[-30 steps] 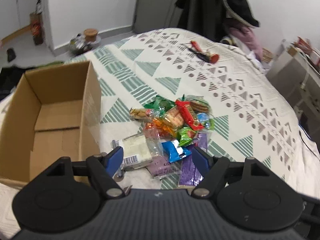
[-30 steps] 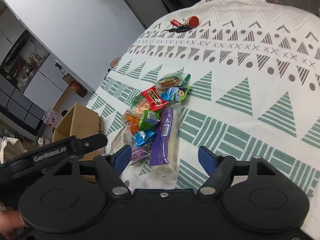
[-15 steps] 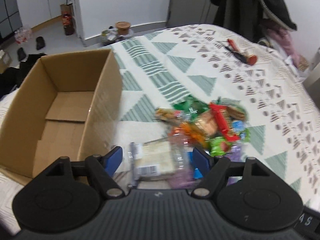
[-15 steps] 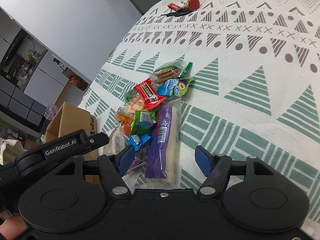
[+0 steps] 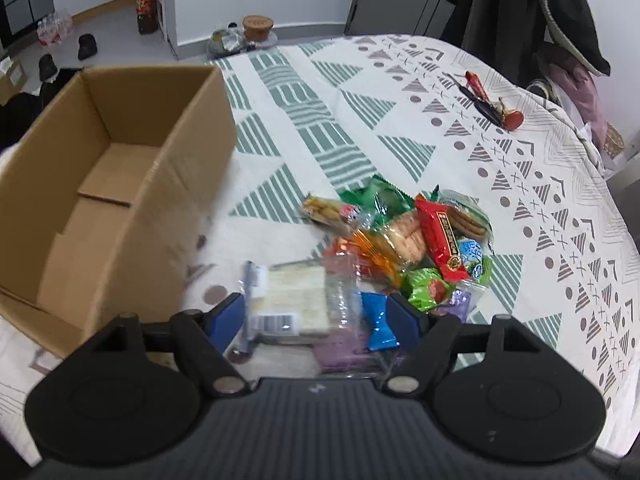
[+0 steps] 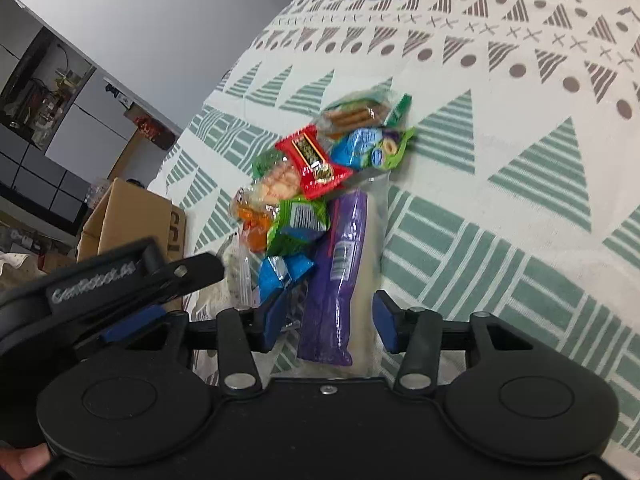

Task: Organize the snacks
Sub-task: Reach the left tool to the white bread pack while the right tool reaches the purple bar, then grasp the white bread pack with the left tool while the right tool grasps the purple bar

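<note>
We are viewing a heap of small bright snack packets lying on a bedspread patterned with green and grey triangles, just right of an open brown cardboard box. Our left gripper is standing with its jaws spread around a clear-wrapped pale cracker pack and a blue wrapper, pads not pressing. Our right gripper is closing its jaws around a long purple-and-white packet; we are not yet seeing contact.
</note>
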`<state>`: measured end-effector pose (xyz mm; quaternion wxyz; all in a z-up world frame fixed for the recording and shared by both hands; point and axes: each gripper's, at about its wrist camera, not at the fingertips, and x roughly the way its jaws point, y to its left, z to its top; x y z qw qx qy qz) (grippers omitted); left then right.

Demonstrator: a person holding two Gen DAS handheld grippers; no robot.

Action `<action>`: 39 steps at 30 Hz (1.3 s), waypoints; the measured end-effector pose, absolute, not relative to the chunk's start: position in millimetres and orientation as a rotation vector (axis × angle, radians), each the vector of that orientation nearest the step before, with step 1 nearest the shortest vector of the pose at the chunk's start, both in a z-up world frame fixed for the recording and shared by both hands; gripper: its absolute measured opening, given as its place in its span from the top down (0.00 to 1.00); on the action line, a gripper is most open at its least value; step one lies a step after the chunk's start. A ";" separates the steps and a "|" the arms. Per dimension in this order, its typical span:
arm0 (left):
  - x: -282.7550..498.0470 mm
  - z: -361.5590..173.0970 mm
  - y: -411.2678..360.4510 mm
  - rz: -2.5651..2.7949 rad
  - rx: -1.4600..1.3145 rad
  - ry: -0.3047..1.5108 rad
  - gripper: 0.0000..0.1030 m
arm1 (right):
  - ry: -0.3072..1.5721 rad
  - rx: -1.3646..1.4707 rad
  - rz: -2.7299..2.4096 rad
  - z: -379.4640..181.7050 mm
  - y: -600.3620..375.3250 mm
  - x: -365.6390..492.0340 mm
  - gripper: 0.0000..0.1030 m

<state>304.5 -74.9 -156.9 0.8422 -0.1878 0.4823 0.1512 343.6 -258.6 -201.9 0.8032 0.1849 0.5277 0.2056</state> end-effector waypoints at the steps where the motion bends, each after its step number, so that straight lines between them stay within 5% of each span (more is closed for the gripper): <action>1: 306.3 -160.1 -74.9 0.324 -0.412 1.025 0.26 | 1.136 0.396 0.438 -203.6 -258.2 343.9 0.53; 10: 318.4 -186.9 -68.6 0.382 -0.427 1.037 0.26 | 1.137 0.388 0.428 -213.2 -255.6 353.2 0.72; 18: 311.2 -202.1 -60.0 0.367 -0.470 1.014 0.27 | 1.106 0.349 0.321 -202.4 -274.4 345.2 0.72; 25: 303.2 -198.6 -59.6 0.342 -0.482 0.978 0.47 | 1.116 0.279 0.317 -204.1 -262.3 348.2 0.63; 39: 270.5 -152.2 -61.7 0.261 -0.447 0.889 0.48 | 1.025 0.323 0.332 -174.3 -267.1 332.1 0.76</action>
